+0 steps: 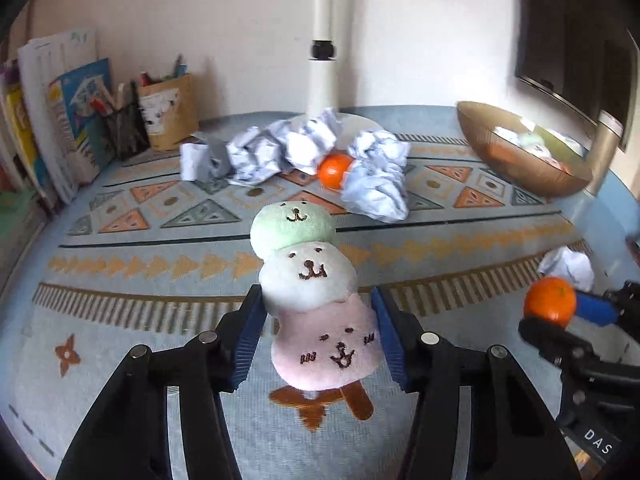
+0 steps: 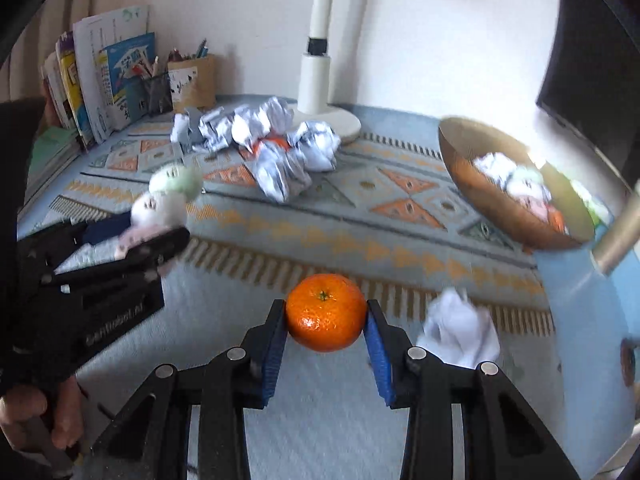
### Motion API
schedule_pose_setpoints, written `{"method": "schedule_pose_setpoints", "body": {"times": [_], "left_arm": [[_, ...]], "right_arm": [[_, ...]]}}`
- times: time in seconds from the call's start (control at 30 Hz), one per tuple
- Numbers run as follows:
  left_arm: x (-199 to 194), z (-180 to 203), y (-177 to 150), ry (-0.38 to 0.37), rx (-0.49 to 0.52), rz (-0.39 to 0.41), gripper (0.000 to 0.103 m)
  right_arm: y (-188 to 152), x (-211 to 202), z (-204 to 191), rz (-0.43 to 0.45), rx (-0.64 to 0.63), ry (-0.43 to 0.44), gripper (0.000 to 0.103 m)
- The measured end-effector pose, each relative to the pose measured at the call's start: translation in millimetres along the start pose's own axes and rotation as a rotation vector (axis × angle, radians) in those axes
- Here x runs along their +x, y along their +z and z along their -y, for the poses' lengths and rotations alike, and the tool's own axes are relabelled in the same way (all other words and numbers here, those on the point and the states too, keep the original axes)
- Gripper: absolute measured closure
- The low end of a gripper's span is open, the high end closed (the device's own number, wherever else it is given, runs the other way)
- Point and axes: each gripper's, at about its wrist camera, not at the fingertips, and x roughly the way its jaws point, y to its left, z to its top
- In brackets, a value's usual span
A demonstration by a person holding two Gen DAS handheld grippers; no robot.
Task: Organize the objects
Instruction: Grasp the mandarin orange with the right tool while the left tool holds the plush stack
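My left gripper (image 1: 318, 312) is shut on a plush toy (image 1: 308, 276) of stacked green, white and pink animal heads on a brown stick, held above the patterned cloth. It also shows at the left of the right wrist view (image 2: 160, 208). My right gripper (image 2: 326, 312) is shut on a tangerine (image 2: 325, 312), held above the cloth; it shows at the right of the left wrist view (image 1: 551, 302). A second tangerine (image 1: 334, 170) lies among crumpled paper balls (image 1: 280, 148) at the back. A brown bowl (image 2: 460, 160) at the right holds paper, a plush and something orange.
A white lamp base (image 2: 340, 120) stands behind the paper pile. Books (image 1: 52, 120) and pen holders (image 1: 168, 112) line the back left. One loose paper ball (image 2: 460, 330) lies near my right gripper. A dark monitor (image 1: 576, 40) is at the upper right.
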Motion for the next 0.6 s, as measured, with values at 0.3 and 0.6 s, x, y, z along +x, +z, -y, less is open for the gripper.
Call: {"method": "schedule_pose_setpoints", "body": {"times": [0.3,0.6], "left_arm": [[14,-2,-1,-0.024,-0.021,-0.078,0.052],[13,2,-1,0.006,0.004,-0.073,0.052]], "right_arm": [[-32,13,47,-0.066,0.223,0.215,0.065],[-29,12,39,-0.043,0.161,0.174,0.066]]}}
